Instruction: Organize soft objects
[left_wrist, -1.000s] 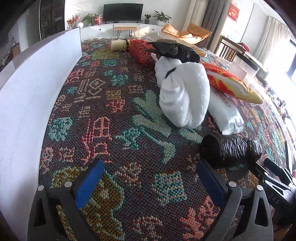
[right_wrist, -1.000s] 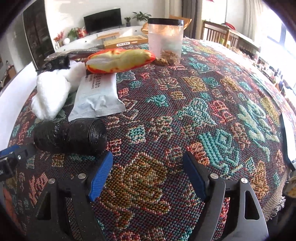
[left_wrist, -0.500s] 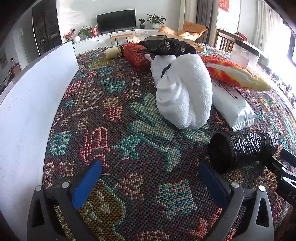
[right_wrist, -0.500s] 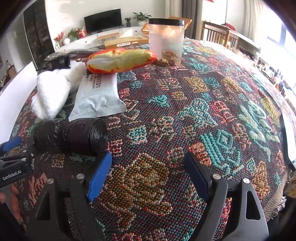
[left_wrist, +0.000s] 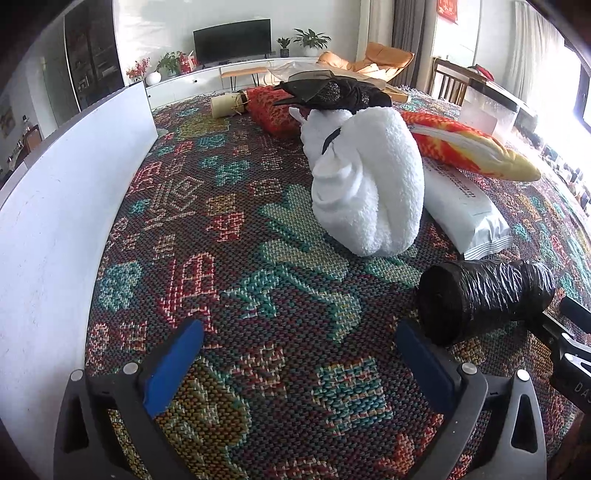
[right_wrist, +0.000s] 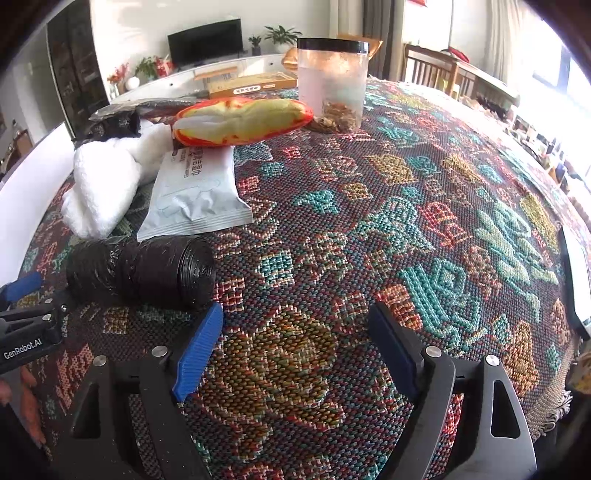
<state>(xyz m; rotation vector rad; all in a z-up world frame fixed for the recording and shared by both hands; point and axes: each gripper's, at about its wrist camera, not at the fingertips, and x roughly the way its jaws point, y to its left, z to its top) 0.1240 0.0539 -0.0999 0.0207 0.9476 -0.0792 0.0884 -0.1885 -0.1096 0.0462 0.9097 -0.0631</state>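
From your left wrist view, your left gripper (left_wrist: 299, 354) hangs low over the patterned cloth (left_wrist: 221, 236) with its jaws spread wide and nothing between them. The black roll (left_wrist: 484, 295) lies on its side just beyond the right pad, near the cloth's near edge; it looks apart from the pad, though only barely. Behind it the white towel (left_wrist: 369, 184) sits bundled towards the middle, with the pouch (left_wrist: 461, 206) flat beside it and the orange plush (left_wrist: 469, 147) resting on the pouch's far end. The soft things are bunched together, probably so you can take them one at a time. A white board (left_wrist: 55, 206) lines the cloth's left edge.

From your right wrist view, your right gripper (right_wrist: 295, 332) is also released and empty, over bare cloth near the near edge. The roll lies just left of its left pad, which suggests it is the handiest thing for either hand. A jar (right_wrist: 332, 81) stands upright towards the far edge, beyond the plush.
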